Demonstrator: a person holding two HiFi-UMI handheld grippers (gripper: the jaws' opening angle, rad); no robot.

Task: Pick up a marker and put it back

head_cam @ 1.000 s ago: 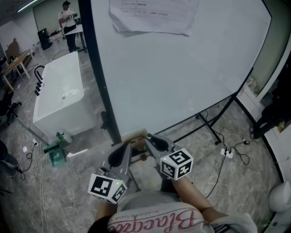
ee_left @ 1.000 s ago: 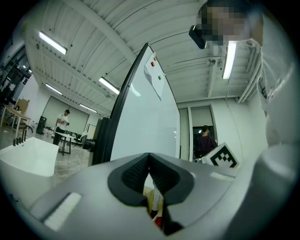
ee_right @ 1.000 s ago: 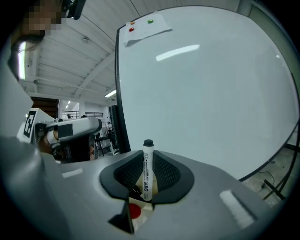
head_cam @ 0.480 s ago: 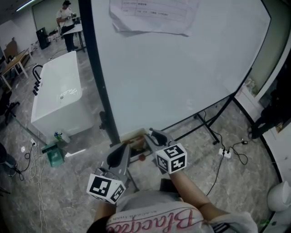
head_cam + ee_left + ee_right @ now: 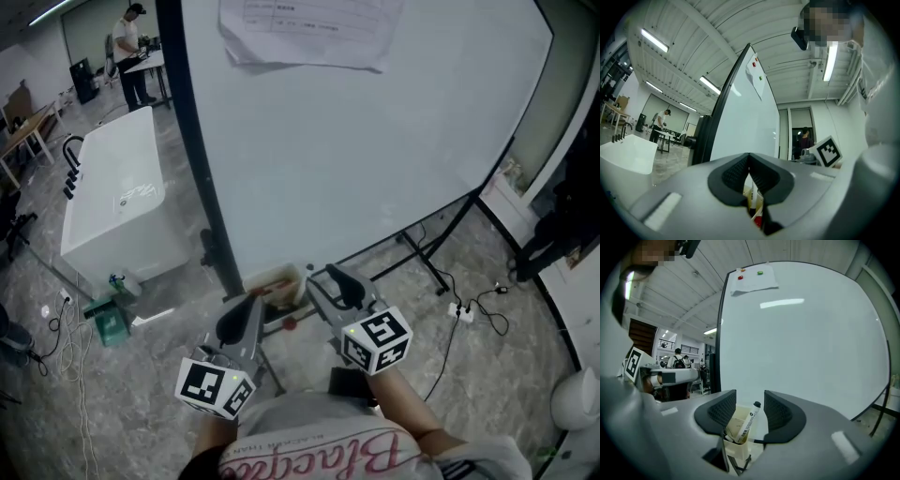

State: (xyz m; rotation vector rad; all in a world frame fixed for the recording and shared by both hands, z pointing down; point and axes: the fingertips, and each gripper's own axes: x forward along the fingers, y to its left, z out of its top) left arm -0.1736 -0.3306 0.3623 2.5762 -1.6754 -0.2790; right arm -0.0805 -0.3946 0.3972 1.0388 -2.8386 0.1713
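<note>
Opening the right claw [image 5: 750, 409] wide, we leave the marker [image 5: 749, 423] leaning untouched in its holder [image 5: 737, 450]; put-back appears complete. Left claw [image 5: 750, 174] is shut.

White marker [image 5: 748, 422], black-capped; cream holder [image 5: 735, 449].

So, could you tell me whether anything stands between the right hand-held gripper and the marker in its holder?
Nothing visible does. The jaws of the right hand-held gripper are opening, and the marker shows straight through their gap, leaning in the cream holder at the foot of the whiteboard, with neither pad pressing on it.
</note>
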